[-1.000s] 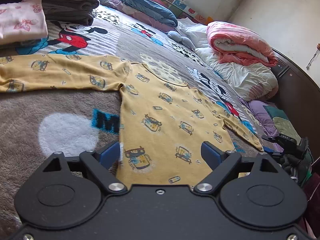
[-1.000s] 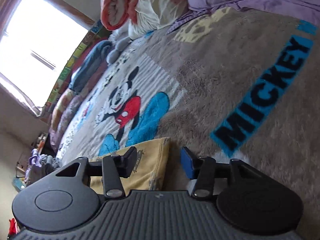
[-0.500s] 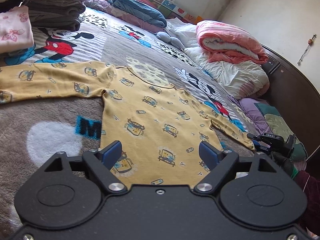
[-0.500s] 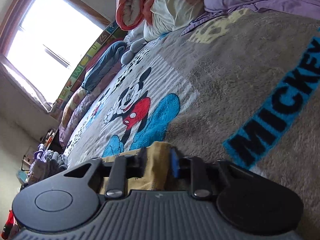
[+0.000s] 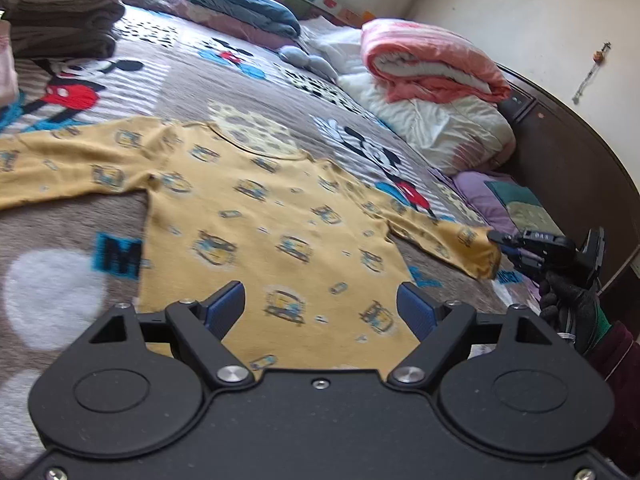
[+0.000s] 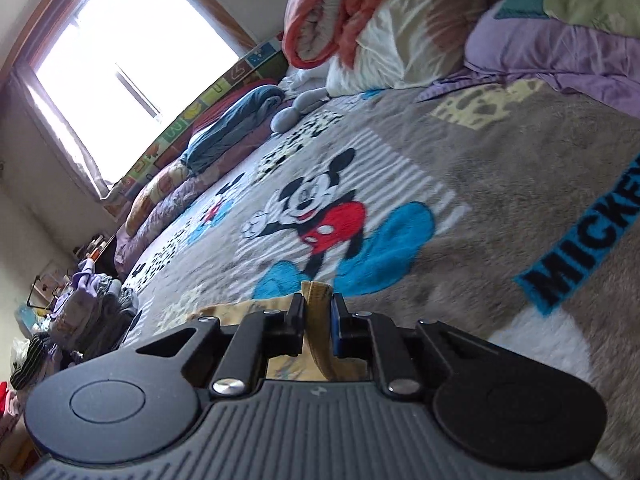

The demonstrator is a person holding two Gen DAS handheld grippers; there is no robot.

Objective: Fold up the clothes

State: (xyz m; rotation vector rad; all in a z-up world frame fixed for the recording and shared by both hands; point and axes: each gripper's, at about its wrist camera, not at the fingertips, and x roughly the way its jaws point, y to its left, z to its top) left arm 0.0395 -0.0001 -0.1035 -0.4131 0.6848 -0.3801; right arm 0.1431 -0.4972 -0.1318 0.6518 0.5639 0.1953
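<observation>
A yellow long-sleeved shirt (image 5: 256, 208) with small car prints lies spread flat on the Mickey Mouse blanket (image 5: 168, 80), sleeves out to both sides. My left gripper (image 5: 320, 308) is open and empty, just above the shirt's bottom hem. My right gripper (image 6: 318, 312) is shut on the cuff of the shirt's right sleeve (image 6: 318, 320), held a little above the blanket. In the left wrist view the right gripper (image 5: 502, 246) shows at the far right, gripping the sleeve end (image 5: 476, 252).
Folded blankets (image 5: 60, 20) are stacked at the far left. A pink and white quilt (image 5: 428, 64) and purple pillows (image 5: 500, 200) lie by the dark headboard (image 5: 568, 168). A blue bundle (image 6: 232, 120) lies under the window. Clothes pile (image 6: 88, 292) beside the bed.
My right gripper closed on the sleeve cuff and lifted it slightly. My left gripper drew back and up from the hem, staying open.
</observation>
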